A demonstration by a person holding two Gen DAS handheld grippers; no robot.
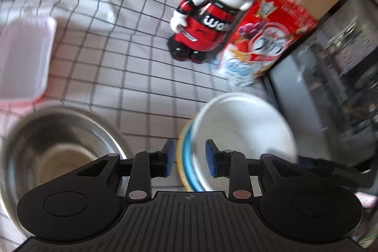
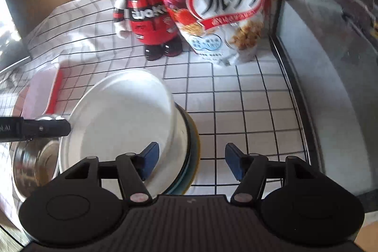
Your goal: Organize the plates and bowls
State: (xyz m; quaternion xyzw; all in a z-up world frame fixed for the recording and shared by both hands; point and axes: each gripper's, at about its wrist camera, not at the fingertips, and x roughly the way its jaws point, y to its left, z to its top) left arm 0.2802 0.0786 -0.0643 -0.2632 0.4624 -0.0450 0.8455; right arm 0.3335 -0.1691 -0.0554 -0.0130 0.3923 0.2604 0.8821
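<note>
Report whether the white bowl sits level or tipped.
Tipped: the white bowl leans on the stacked plates, one rim edge raised.

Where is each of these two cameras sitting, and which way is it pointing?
Left wrist view: sits on the left claw, looking forward and down along its blue-padded fingers at the stacked dishes, topped by a white bowl, with a steel bowl alongside; only the claw shows.
Right wrist view: sits on the right claw, looking down at the same stack from its other side; its own claw shows, plus a black tip at the left edge, probably the other claw.
Shared: the dishes, panda figure, cereal bag, checked cloth.
</note>
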